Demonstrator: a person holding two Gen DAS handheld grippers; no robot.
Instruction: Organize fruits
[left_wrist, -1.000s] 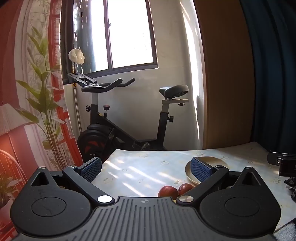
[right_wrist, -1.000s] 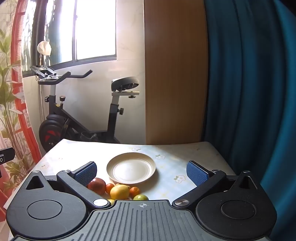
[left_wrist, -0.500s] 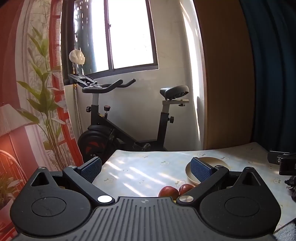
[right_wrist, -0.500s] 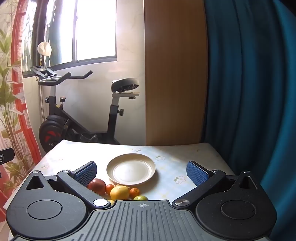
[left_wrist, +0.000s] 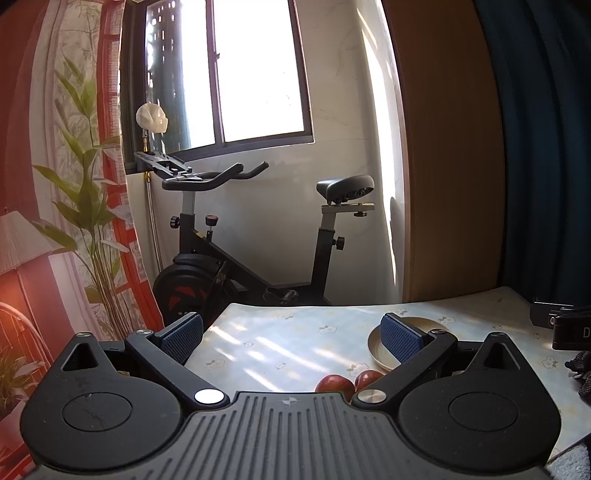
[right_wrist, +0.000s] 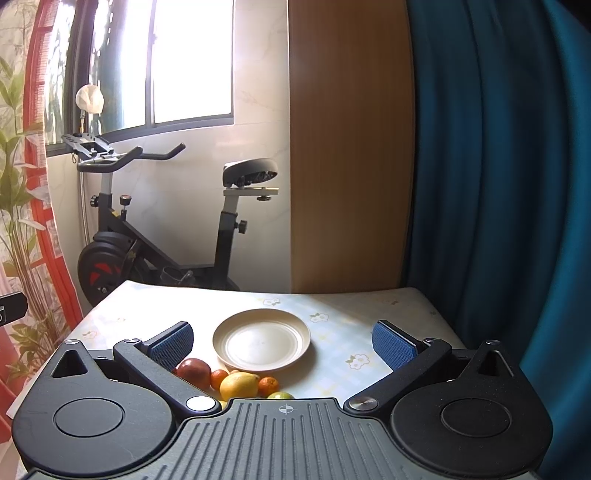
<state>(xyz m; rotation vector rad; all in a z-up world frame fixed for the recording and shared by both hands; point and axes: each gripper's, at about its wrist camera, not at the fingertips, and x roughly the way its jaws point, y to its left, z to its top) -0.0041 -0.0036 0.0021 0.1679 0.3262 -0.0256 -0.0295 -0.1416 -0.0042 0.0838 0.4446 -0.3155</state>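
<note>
Table (right_wrist: 369, 306): plate (right_wrist: 262, 345) bare, fruit (right_wrist: 238, 384) heaped beside it.
Change: none; nothing sorted yet.
My tongs: left (left_wrist: 291, 334) and right (right_wrist: 282, 341) wide open, empty.

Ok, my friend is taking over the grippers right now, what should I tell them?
Left gripper: open, empty, above the table.
Right gripper: open, empty.
The plate has nothing on it.
The fruits sit on the table just in front of the plate: a red apple, a lemon, two small oranges, something green.
Nothing sorted yet; every fruit is left to do.
</note>
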